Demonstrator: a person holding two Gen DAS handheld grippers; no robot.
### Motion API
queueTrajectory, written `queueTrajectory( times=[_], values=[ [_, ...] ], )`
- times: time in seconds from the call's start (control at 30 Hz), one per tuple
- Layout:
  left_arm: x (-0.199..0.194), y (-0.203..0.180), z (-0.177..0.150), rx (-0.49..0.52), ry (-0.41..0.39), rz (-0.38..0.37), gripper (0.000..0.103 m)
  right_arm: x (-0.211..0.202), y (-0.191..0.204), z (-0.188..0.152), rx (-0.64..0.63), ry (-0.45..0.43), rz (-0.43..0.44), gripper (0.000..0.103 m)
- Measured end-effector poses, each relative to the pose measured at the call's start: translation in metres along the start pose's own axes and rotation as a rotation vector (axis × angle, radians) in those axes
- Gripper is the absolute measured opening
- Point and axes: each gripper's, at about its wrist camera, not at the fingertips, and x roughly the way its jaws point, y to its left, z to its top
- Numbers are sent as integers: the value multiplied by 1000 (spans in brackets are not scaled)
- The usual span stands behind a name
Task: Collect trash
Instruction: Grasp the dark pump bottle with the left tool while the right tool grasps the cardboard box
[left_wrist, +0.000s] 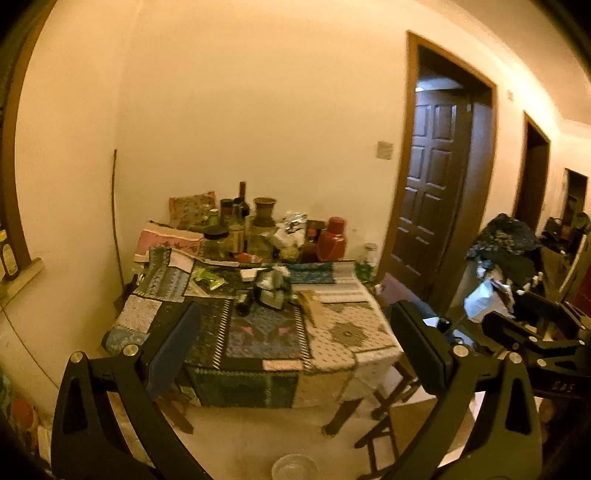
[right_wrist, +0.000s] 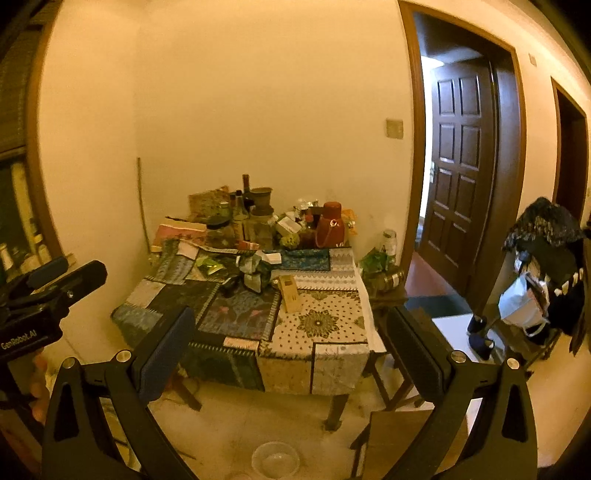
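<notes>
Both fingers (left_wrist: 173, 350) frame table (left_wrist: 343, 354); trash (left_wrist: 271, 288) there blurred.

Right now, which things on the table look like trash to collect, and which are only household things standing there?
Likely trash:
- crumpled silver-white wrapper
- green plastic packet
- flat tan cardboard piece

Probably not trash:
- red plastic thermos jug
- tall dark glass bottle
- brown ceramic vase
- patchwork tablecloth

Both tongs, left and right, are open and empty.
</notes>
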Motion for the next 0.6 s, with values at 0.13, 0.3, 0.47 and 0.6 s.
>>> queueTrajectory(
  times=[0.13,0.3,0.47,0.6],
  values=[
    [45,29,20,-20,-2,-13,102,45,8,19,59,53,-9,103],
    [105,58,31,1,8,48,102,95,12,30,91,103,-47,103],
    [163,70,28,62,84,78,102,152,13,28,111,207,-58,103],
    [212,73,19,92,162,69,96,197,10,24,100,291,-62,103]
  ],
)
